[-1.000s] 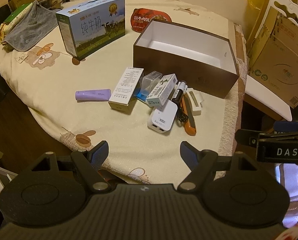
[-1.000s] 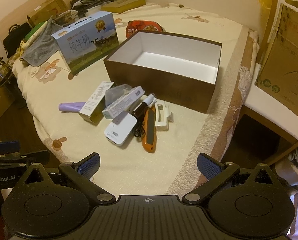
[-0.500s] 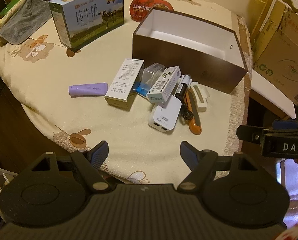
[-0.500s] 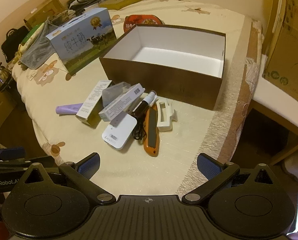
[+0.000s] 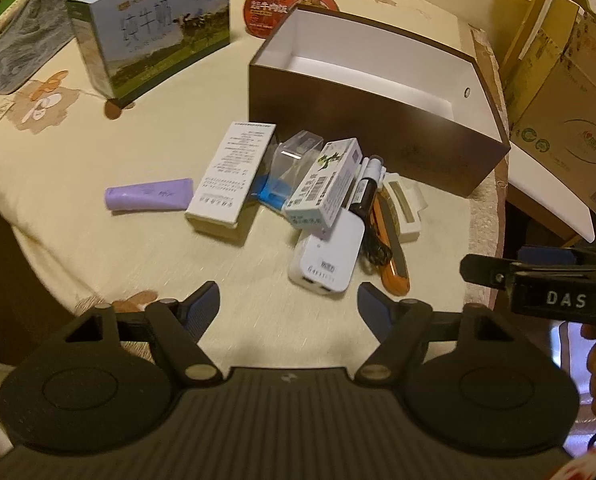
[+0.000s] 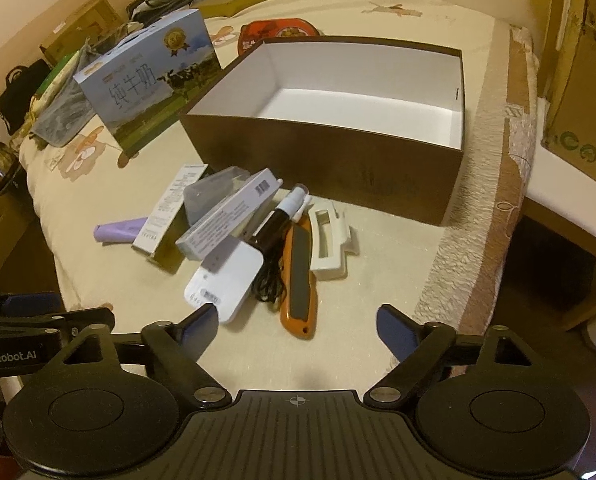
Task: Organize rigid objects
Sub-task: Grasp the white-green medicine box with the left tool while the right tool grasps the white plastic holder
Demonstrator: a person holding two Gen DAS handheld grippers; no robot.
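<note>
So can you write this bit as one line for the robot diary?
stage: approach | left tongs: closing, empty | right tongs: closing, empty | pile: orange utility knife, white charger on table | brown box: empty

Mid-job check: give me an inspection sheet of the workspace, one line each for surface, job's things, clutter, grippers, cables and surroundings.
Surface: round table under a cream printed cloth.
Job's things: open brown box, white inside, nothing seen in it. In front of it a loose pile: purple tube, white carton, clear plastic case, small printed box, dark spray bottle, white charger, orange utility knife, white plastic holder.
Clutter: milk carton, red food pack, grey cloth.
Grippers: left gripper and right gripper both closing, nothing between the fingers.
Cables: thin black cord beside the knife.
Surroundings: cardboard boxes beside the table.
</note>
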